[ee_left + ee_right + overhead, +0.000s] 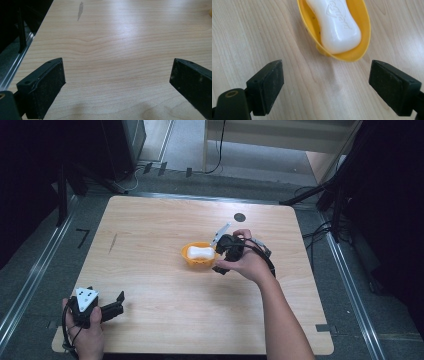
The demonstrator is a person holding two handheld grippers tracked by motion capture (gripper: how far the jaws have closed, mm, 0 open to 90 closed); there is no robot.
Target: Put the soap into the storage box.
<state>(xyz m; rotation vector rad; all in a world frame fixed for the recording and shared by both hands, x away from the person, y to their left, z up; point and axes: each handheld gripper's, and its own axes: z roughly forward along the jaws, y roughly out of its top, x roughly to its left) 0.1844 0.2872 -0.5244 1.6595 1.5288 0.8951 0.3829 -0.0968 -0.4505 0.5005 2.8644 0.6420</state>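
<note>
A yellow soap dish (199, 257) is seen near the middle of the wooden desk (165, 225), with a white bar of soap (200, 252) lying inside it. In the right gripper view the soap (336, 23) is laid lengthwise in the dish (362, 30), embossed lettering facing up; small holes are seen in the dish wall.

The right tool (220, 256) is held by the right hand (247, 262) just beside the dish, on its right side in the high view. Its jaws are spread wide. Nothing is held between them; bare desk (249, 37) is seen between the pads (272, 82), and the dish end lies just ahead of the gap. Contact between the jaws and the dish cannot be told; in the right gripper view they appear apart.

The left tool (112, 306) is held by the left hand (85, 330) at the near left corner of the desk, well apart from the dish. Its jaws are also spread wide, with nothing gripped; bare wood (117, 62) is seen between the pads (48, 85). A white three-cornered plate is carried on top of it.

A dark round mark (240, 217) is seen on the desk behind the dish, and a thin dark streak (113, 243) toward the left.
</note>
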